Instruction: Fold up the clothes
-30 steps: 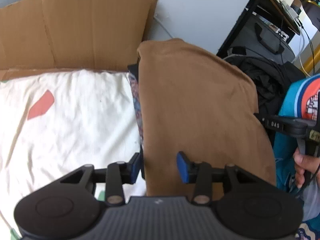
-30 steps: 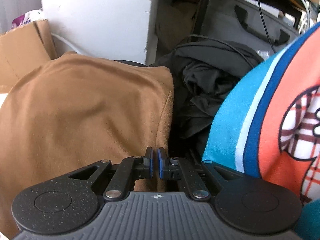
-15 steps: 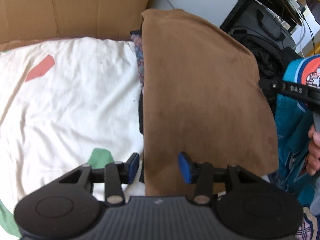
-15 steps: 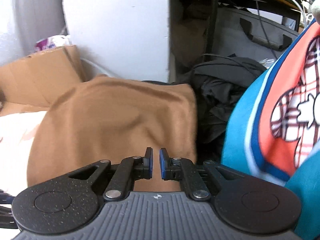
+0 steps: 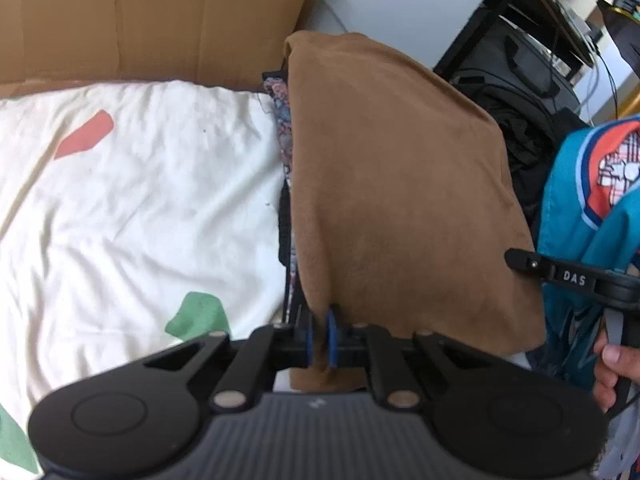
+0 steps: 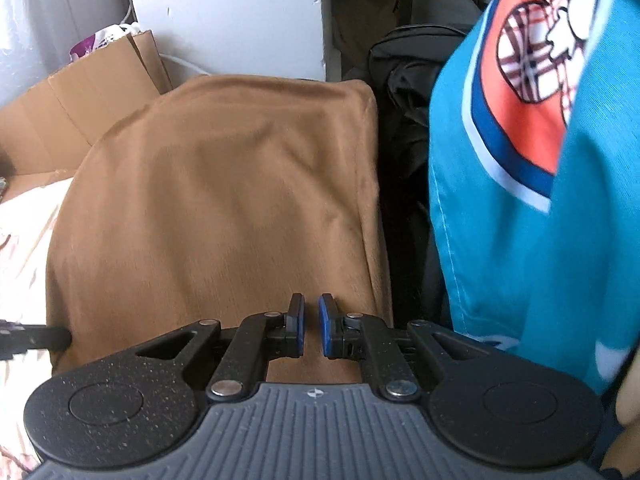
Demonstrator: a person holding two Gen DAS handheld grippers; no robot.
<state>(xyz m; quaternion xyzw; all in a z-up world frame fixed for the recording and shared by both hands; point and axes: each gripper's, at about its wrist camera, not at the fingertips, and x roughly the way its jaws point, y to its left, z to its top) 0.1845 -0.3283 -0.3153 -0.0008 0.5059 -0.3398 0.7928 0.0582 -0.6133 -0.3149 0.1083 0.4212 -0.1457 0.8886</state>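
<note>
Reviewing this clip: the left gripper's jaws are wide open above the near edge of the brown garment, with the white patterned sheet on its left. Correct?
Not quite. The left wrist view shows the left gripper with its jaws shut, pinching the near edge of the brown garment, not wide open. The white patterned sheet does lie on its left.

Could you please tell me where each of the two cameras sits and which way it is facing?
Left wrist: rides the left gripper, looking down its fingers at the brown garment and white bedding; a hand shows at right.
Right wrist: rides the right gripper, facing the same garment and a cardboard sheet; the person's blue shirt fills the right.
Shared: garment, cardboard, shirt.
</note>
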